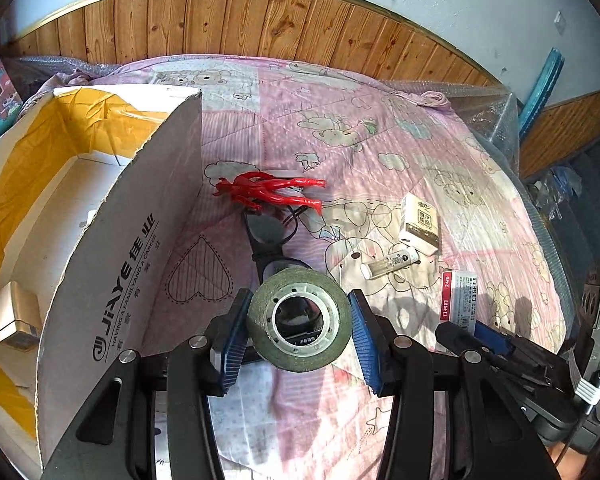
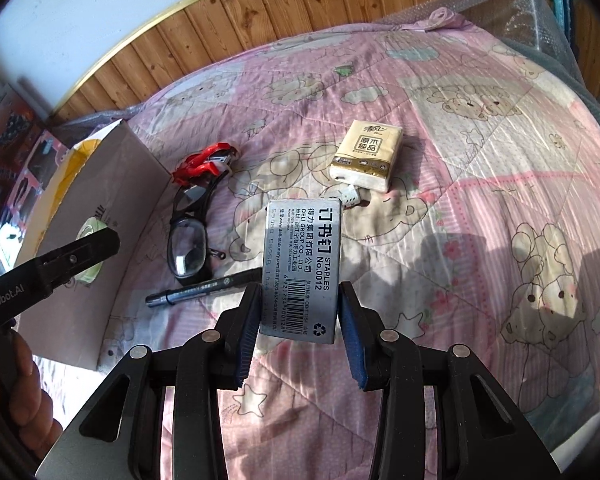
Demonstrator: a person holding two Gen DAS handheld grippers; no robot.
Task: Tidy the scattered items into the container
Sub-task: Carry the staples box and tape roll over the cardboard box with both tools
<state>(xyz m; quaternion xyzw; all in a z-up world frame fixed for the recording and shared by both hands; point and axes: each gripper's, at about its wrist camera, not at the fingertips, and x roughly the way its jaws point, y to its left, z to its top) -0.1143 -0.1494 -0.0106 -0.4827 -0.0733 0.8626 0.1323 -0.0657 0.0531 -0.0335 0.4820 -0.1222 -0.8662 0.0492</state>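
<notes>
1. The left gripper (image 1: 298,324) squeezes the tape roll (image 1: 299,320), held up so it can go over the wall of the box (image 1: 112,248) at the left of the frame.
2. The right gripper (image 2: 299,332) pinches the staples box (image 2: 302,264), lifted off the bed (image 2: 480,160).
3. Glasses (image 2: 188,236) and tissues (image 2: 366,156) wait in the middle.

Pink quilted bed (image 2: 440,80); on it: box (image 1: 112,240), glasses (image 2: 190,236), pen (image 2: 204,288), tissues (image 2: 366,156), red figure (image 1: 268,190), tube (image 1: 390,262).
</notes>
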